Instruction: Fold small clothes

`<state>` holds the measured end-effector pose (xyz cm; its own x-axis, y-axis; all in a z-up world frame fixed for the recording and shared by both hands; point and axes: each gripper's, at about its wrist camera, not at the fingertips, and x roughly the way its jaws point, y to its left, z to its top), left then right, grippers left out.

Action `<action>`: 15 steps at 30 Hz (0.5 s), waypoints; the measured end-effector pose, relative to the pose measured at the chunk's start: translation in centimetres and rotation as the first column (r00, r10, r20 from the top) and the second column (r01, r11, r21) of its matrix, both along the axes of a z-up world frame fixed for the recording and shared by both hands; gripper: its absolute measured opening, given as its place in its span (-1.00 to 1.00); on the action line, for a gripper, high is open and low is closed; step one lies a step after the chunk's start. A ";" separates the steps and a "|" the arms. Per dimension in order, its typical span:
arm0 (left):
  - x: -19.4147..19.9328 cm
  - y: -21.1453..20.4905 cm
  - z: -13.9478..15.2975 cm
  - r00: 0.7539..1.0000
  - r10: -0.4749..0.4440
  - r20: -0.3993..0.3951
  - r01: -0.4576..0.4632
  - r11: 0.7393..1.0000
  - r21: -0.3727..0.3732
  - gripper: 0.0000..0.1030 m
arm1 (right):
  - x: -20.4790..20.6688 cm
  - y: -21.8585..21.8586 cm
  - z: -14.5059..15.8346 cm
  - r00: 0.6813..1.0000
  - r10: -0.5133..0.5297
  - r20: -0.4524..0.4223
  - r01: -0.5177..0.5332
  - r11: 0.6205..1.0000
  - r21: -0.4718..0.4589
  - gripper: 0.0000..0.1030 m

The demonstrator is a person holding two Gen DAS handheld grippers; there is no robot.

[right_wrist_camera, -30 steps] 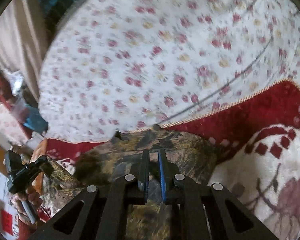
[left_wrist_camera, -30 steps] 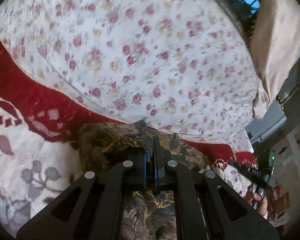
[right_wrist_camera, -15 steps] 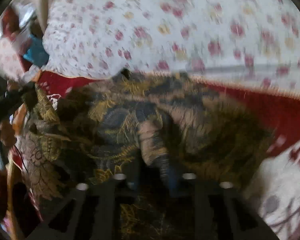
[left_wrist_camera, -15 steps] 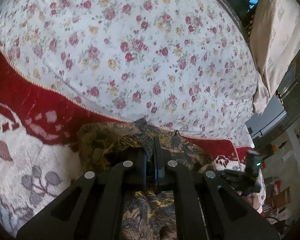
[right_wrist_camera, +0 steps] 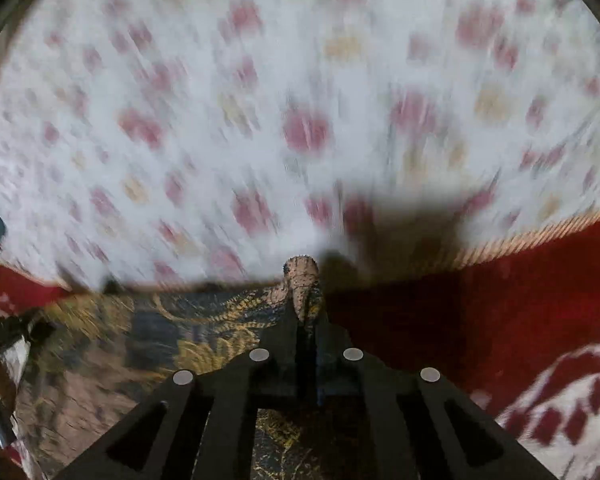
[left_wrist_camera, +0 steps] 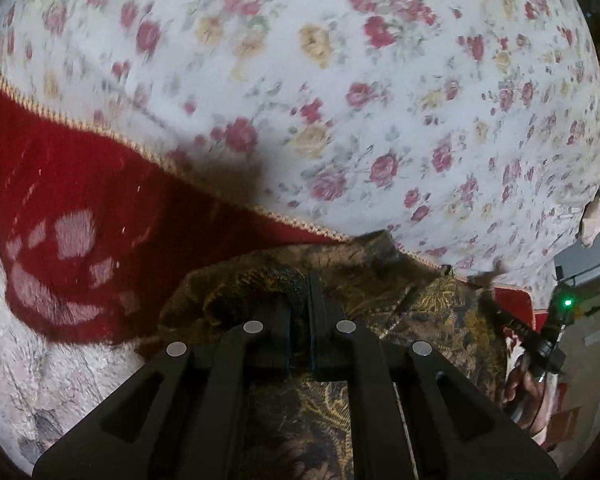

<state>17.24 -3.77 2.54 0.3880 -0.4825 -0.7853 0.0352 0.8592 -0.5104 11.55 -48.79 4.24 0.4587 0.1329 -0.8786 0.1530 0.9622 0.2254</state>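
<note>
The small garment (left_wrist_camera: 432,300) is dark brown cloth with a gold leaf pattern. It lies on a red and white blanket (left_wrist_camera: 72,208). My left gripper (left_wrist_camera: 300,292) is shut on one edge of the garment. My right gripper (right_wrist_camera: 306,300) is shut on another edge of the garment (right_wrist_camera: 172,332), with a bunched fold sticking out past its fingertips. The garment stretches between the two grippers, low over the blanket. The right wrist view is blurred by motion.
A white bedsheet with small red and yellow flowers (left_wrist_camera: 360,100) covers the bed beyond the blanket; it also fills the right wrist view (right_wrist_camera: 300,100). The other gripper and the hand holding it (left_wrist_camera: 540,356) show at the right edge. The bed's edge is at the far right.
Both grippers have moved forward and down toward the flowered sheet, carrying the garment. The right gripper swung fast and the garment now hangs stretched rather than bunched before it.
</note>
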 end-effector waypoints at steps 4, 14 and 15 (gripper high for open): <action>-1.6 2.4 2.5 0.998 0.028 0.053 -0.027 0.999 -0.019 0.51 | -2.8 -1.8 2.5 0.997 -0.047 0.067 0.048 0.999 -0.013 -0.12; -11.3 4.9 5.4 0.995 -0.037 0.096 0.040 0.999 -0.033 0.54 | -10.2 4.7 5.6 0.971 0.222 0.091 -0.223 0.975 -0.004 0.07; -12.0 4.9 5.1 0.994 -0.047 0.094 0.051 0.998 -0.037 0.54 | -10.2 5.0 4.0 0.972 0.231 0.044 -0.229 0.972 -0.052 0.07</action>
